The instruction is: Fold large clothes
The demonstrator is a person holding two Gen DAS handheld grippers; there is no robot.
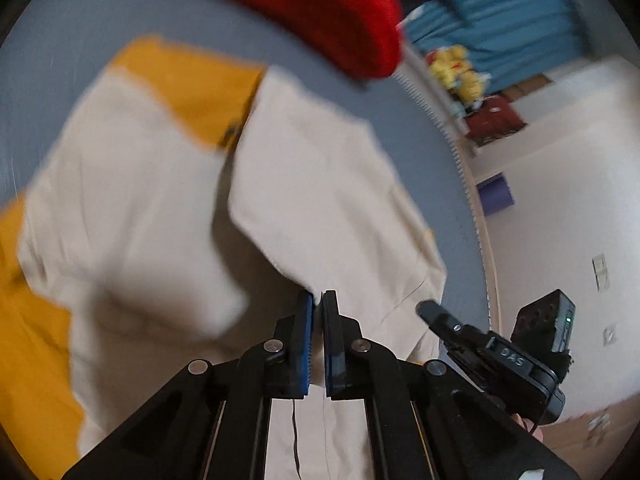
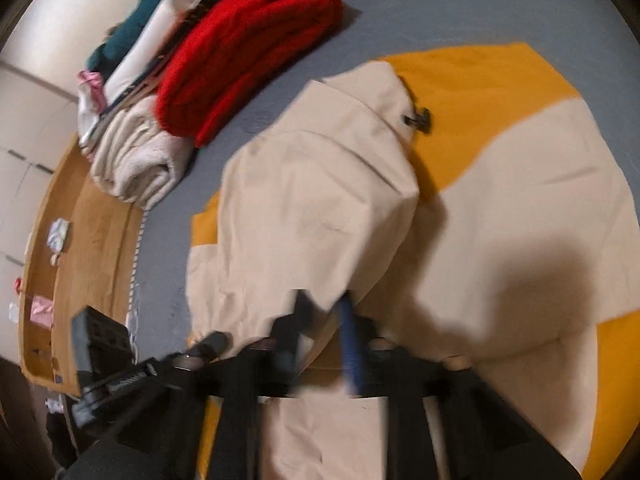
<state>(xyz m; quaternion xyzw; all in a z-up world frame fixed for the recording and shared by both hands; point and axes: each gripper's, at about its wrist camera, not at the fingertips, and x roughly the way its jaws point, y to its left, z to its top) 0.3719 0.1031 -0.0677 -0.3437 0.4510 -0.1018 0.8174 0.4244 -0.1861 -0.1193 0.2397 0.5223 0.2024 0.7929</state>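
Note:
A large cream and mustard-yellow jacket [image 1: 132,200] lies spread on a grey-blue bed surface [image 1: 48,72]. My left gripper [image 1: 319,300] is shut on a lifted cream flap of the jacket [image 1: 312,184], which it holds above the rest. The right gripper [image 1: 430,308] shows at the lower right of the left wrist view. In the right wrist view the jacket [image 2: 520,208] fills the middle, with a folded-over cream part [image 2: 312,200] at its left. My right gripper [image 2: 324,304] is blurred, its fingers slightly apart with cream cloth between them.
A folded red garment [image 2: 248,52] lies beside a pile of cream, white and teal clothes [image 2: 132,152] at the bed's far side; the red one also shows in the left wrist view [image 1: 320,12]. A wooden floor [image 2: 80,240] runs beside the bed. Toys [image 1: 456,68] stand by a blue curtain.

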